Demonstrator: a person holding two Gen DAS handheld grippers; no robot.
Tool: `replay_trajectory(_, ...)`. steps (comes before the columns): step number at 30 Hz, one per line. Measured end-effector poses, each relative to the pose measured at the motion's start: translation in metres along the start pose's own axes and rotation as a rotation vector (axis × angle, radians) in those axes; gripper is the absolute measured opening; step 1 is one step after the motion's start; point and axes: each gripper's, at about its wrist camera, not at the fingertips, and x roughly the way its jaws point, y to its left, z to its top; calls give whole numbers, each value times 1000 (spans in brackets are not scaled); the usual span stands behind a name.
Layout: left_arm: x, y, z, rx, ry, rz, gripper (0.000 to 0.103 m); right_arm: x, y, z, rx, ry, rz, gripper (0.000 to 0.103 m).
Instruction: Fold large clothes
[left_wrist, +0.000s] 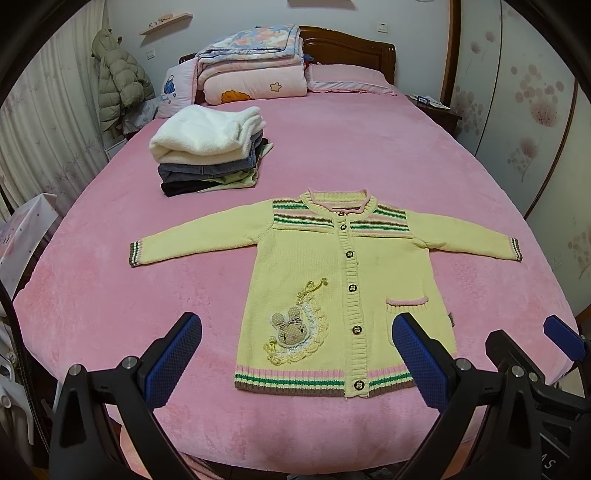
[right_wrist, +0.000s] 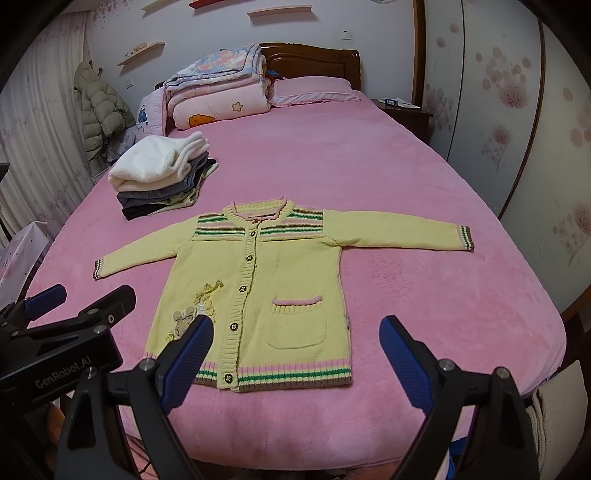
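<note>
A yellow knit cardigan (left_wrist: 373, 266) with striped yoke and hem lies flat and buttoned on the pink bed (left_wrist: 332, 155), sleeves spread to both sides. It also shows in the right wrist view (right_wrist: 295, 266). My left gripper (left_wrist: 295, 332) is open and empty, held above the hem near the bed's front edge. My right gripper (right_wrist: 295, 332) is open and empty, over the hem's right half. The right gripper's fingertips also show in the left wrist view (left_wrist: 561, 336), and the left gripper's body shows in the right wrist view (right_wrist: 66, 332).
A stack of folded clothes (left_wrist: 210, 147) topped by a white fleece sits at the back left of the bed. Folded quilts (left_wrist: 255, 66) and a pillow (left_wrist: 347, 77) lie by the headboard. A nightstand (left_wrist: 436, 110) and a wardrobe (left_wrist: 517, 110) stand to the right.
</note>
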Motion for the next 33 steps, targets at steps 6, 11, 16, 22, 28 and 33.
replay_trajectory(6,0,0,0,1,1,-1,102,1,1,-1,2,2,3,92)
replay_trajectory(11,0,1,-1,1,3,0,102,1,2,-1,2,6,5,92)
replay_trajectory(16,-1,2,-2,5,4,1,102,2,3,-3,2,8,7,89)
replay_trajectory(22,-1,1,-3,14,0,-2,102,6,2,-5,10,27,16,87)
replay_trajectory(28,-2,-1,-2,14,-1,0,102,5,0,-4,10,27,16,87)
replay_trajectory(33,-4,-2,-1,15,-2,0,102,6,-1,-3,12,33,23,84)
